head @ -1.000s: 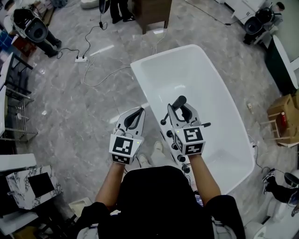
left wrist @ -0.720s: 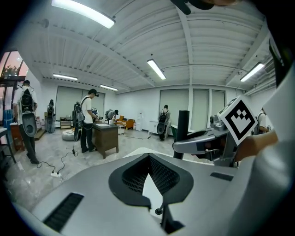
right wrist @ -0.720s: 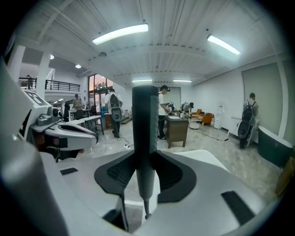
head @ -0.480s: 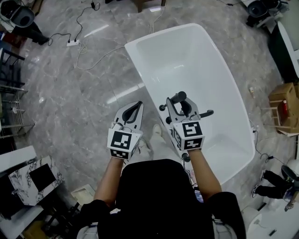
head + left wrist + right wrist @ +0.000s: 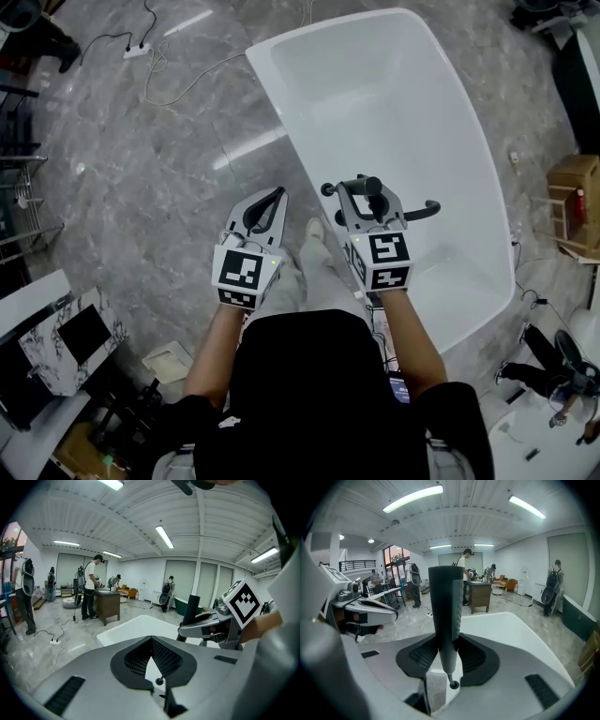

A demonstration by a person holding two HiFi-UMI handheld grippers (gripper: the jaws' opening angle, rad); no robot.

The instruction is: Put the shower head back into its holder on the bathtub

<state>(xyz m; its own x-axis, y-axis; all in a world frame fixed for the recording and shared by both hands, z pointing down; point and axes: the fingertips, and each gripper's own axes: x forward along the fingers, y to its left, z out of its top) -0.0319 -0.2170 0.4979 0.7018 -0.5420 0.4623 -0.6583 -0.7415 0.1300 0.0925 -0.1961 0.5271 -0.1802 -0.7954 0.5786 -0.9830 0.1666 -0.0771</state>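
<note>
A white bathtub [image 5: 281, 94] fills the upper right of the head view. My right gripper [image 5: 368, 202] hovers over the tub's near rim, shut on the dark grey handle of the shower head [image 5: 364, 185]. In the right gripper view the handle [image 5: 446, 616] stands upright between the pads of the right gripper [image 5: 447, 660], with the tub [image 5: 520, 625] behind it. My left gripper [image 5: 272, 199] hangs beside it over the floor, jaws together with nothing in them. The left gripper view shows those shut jaws [image 5: 151, 641] and the handle [image 5: 191, 610]. The holder is hidden under my right hand.
A cable and power strip [image 5: 141, 49] lie on the grey marble floor at the upper left. A cardboard box [image 5: 574, 187] sits right of the tub, a marbled cabinet [image 5: 56, 337] at lower left. Several people stand round a brown desk [image 5: 107, 604] far off.
Both grippers have sunk toward the tub's near rim, side by side. The right grip on the handle and the shut left jaws are unchanged. The tub has slid up the head view.
</note>
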